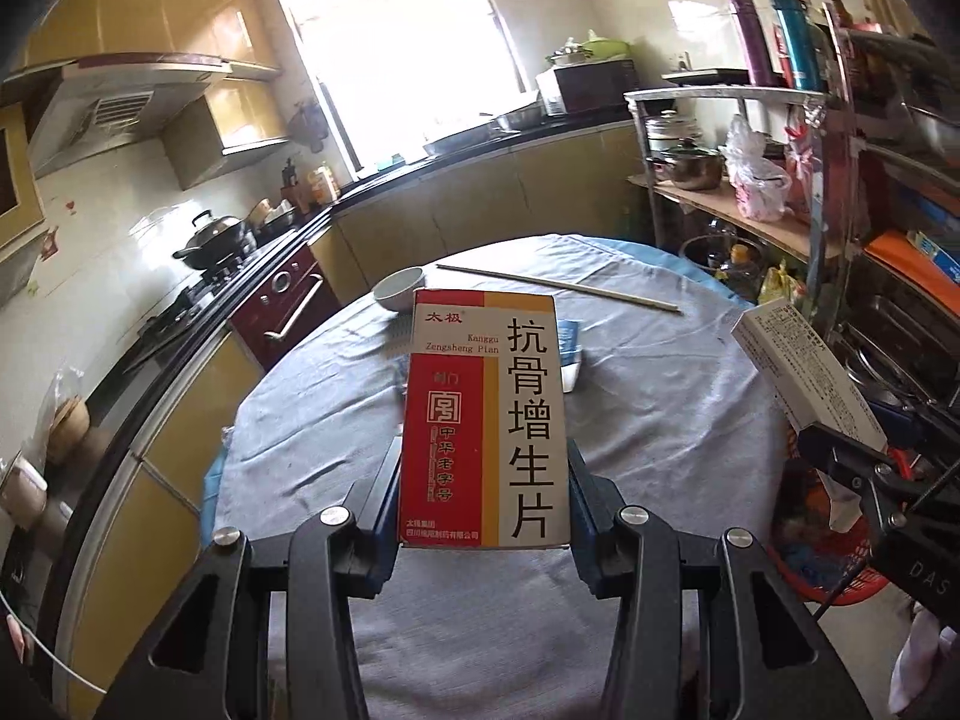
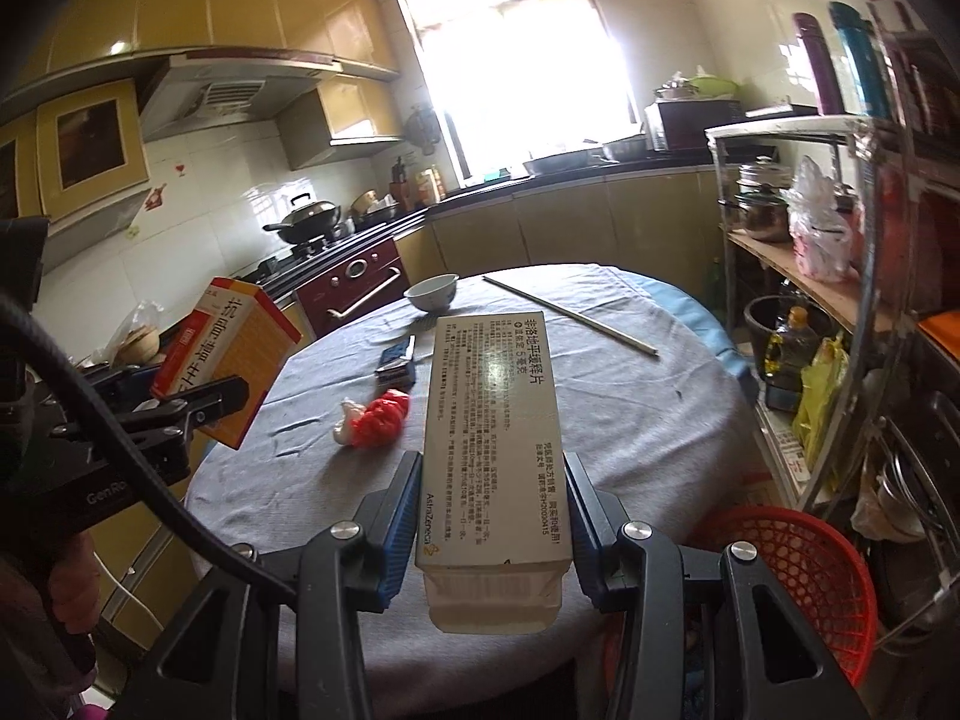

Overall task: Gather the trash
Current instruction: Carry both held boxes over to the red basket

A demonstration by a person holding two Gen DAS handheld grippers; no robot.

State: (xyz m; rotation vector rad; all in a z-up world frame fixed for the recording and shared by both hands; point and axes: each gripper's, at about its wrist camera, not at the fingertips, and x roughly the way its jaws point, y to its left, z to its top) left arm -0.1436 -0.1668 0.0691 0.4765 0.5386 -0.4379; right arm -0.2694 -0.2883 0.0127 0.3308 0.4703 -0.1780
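My left gripper [image 1: 485, 450] is shut on a red, yellow and white medicine box [image 1: 486, 414], held upright above the round table [image 1: 660, 396]. The right wrist view shows that box [image 2: 225, 360] and the left gripper [image 2: 201, 405] at the left, tilted over the table's edge. My right gripper [image 2: 492, 462] is shut on a long white medicine box [image 2: 492, 420] with small black print. In the left wrist view this white box [image 1: 804, 372] hangs at the right. A crumpled red and white wrapper [image 2: 375, 420] and a small dark blue pack [image 2: 397, 366] lie on the grey cloth.
A red mesh basket [image 2: 798, 576] stands on the floor at the table's right, under the right gripper's side. A white bowl [image 2: 431, 291] and chopsticks [image 2: 570, 315] lie at the far side. Metal shelves [image 2: 840, 312] crowd the right; a stove and counter [image 2: 336, 258] run along the left.
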